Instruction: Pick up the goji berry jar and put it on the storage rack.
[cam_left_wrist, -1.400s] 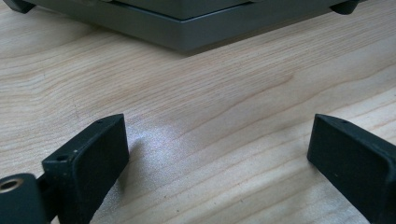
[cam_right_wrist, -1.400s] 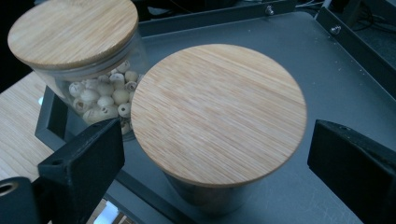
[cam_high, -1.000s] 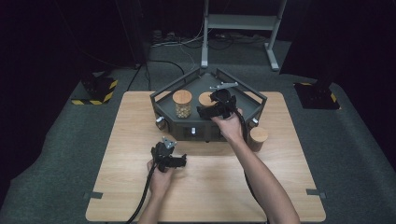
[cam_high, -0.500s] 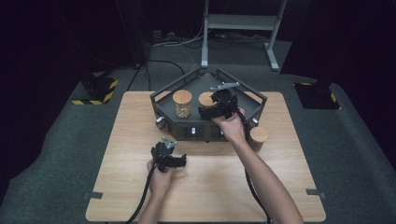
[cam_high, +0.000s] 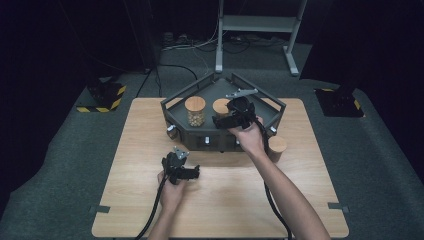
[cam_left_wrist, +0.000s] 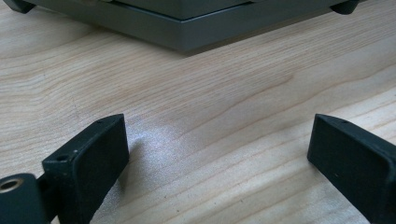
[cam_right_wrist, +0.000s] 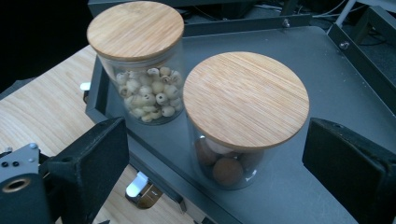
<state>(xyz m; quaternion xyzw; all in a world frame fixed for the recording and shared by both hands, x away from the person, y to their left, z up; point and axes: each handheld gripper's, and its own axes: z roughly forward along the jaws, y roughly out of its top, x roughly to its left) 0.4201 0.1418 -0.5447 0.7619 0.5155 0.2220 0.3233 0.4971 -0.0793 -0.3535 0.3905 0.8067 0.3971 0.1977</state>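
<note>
Currently worktop (cam_high: 150, 210) carries one dark tray (cam_high: 272, 107) at its far edge. Jars counted: three, two in the tray, one (cam_high: 276, 148) outside by its right corner. Right gripper (cam_right_wrist: 215, 154), fingers apart, straddles the brown-ball jar (cam_right_wrist: 233, 140); jar upright, directly ahead. Bead jar (cam_right_wrist: 140, 70) just beside. Left gripper (cam_left_wrist: 219, 154) open, empty, farther off.

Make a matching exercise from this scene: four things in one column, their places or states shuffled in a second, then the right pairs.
1. left gripper
2. right gripper
3. jar of pale beads
4. third jar

A. in the tray, at its left
B. on the table, right of the tray
C. open, low over bare wood
D. open, facing the jar of brown balls

Pairs: 1-C, 2-D, 3-A, 4-B
</note>
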